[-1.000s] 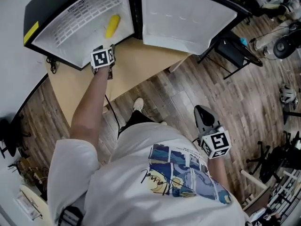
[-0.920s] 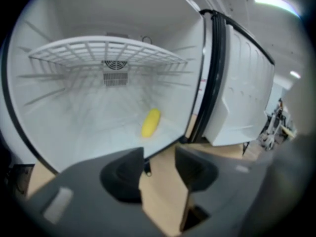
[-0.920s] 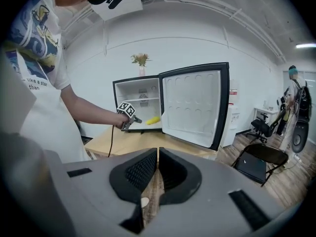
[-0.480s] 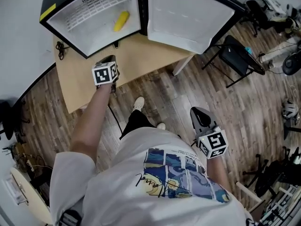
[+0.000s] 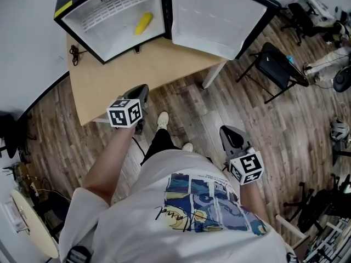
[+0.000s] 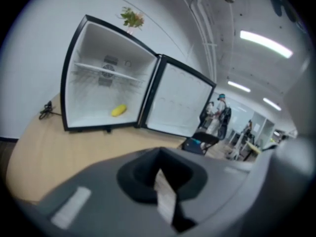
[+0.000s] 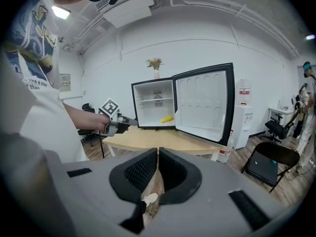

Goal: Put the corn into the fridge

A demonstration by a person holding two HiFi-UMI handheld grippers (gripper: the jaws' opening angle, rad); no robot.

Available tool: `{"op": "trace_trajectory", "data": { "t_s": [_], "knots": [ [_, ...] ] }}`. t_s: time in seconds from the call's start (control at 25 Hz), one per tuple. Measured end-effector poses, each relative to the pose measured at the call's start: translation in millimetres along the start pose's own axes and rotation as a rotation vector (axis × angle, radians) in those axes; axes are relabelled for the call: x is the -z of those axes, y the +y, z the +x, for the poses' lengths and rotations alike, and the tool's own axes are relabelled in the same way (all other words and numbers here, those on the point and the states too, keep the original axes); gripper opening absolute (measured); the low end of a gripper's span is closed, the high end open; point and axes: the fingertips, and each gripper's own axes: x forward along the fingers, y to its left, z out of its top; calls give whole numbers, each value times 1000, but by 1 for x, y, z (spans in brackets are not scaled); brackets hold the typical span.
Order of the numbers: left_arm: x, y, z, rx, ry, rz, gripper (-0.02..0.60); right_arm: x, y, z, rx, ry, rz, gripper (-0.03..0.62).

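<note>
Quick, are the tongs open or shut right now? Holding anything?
Left tongs: shut, holding nothing.
Right tongs: shut, holding nothing.

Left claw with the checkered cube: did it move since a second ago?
Yes. The left claw has pulled back from the open black mini fridge to the light wooden table's near edge, toward the person.

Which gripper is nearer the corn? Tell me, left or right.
Left. The left gripper is by the table's near edge, facing the corn in the open fridge. The right gripper is farther back, over the floor, off the table.
</note>
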Motion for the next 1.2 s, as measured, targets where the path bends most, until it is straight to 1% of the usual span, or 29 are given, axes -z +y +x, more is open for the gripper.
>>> {"op": "trace_trajectory", "data": {
  "t_s": [0.12,0.32,0.4,0.56,0.72,1.04,1.2],
  "knots": [
    [9,-30,-15,50,8,33,8,2,3,-4,-11,-7,-8,18],
    [13,-58,-33,87,7,86,8,6,11,-1,-42,-4,-23,18],
    [14,-64,-38,92,4,107,8,5,16,1,-53,-6,-33,18],
    [23,-74,-43,110,13,114,8,2,22,1,-62,-11,-44,18],
    [32,-87,-46,131,26,148,8,3,25,0,-68,-7,-54,18],
    [43,-104,-54,173,36,150,8,-2,32,4,-86,-12,-70,18],
    [46,-109,-56,184,39,172,8,-2,35,7,-97,-10,-74,18]
  ]
}}
